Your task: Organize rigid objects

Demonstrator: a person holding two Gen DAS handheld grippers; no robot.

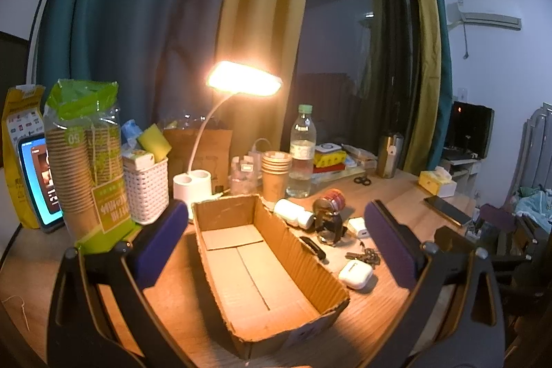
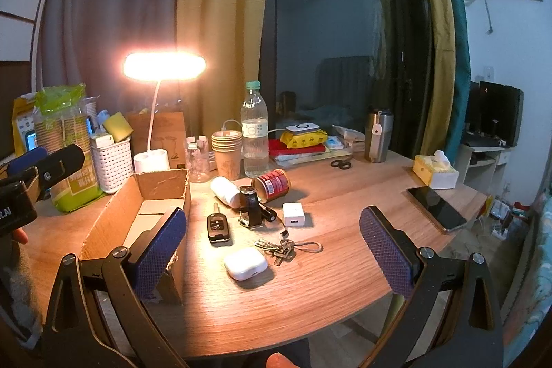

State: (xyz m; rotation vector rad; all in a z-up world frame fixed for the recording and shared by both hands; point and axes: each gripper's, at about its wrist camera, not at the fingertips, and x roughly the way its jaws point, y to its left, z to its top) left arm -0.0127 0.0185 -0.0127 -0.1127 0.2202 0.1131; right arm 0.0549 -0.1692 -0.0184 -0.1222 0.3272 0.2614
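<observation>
- The left gripper (image 1: pixel 276 244) hung with its blue-padded fingers spread wide, holding nothing, over the open brown cardboard box (image 1: pixel 262 268) on the wooden desk (image 2: pixel 345 264); the box was empty.
- The right gripper (image 2: pixel 272 250) was likewise wide open and empty, above the loose things just right of the box.
- Between its fingers lay a white earbud case (image 2: pixel 245 263), a bunch of keys (image 2: pixel 281 250) and a black car key fob (image 2: pixel 217 226).
- Farther back sat a white charger cube (image 2: pixel 293 215), a black stamp-like block (image 2: pixel 251 206), a white bottle on its side (image 2: pixel 226 191) and a tipped red tin can (image 2: pixel 272 184).
- Behind them, paper cups (image 2: pixel 227 154), a clear water bottle (image 2: pixel 254 130) and a lit white desk lamp (image 2: pixel 164 66) crowded the rear.
- A dark phone (image 2: pixel 436 208) lay well apart at the right edge.
</observation>
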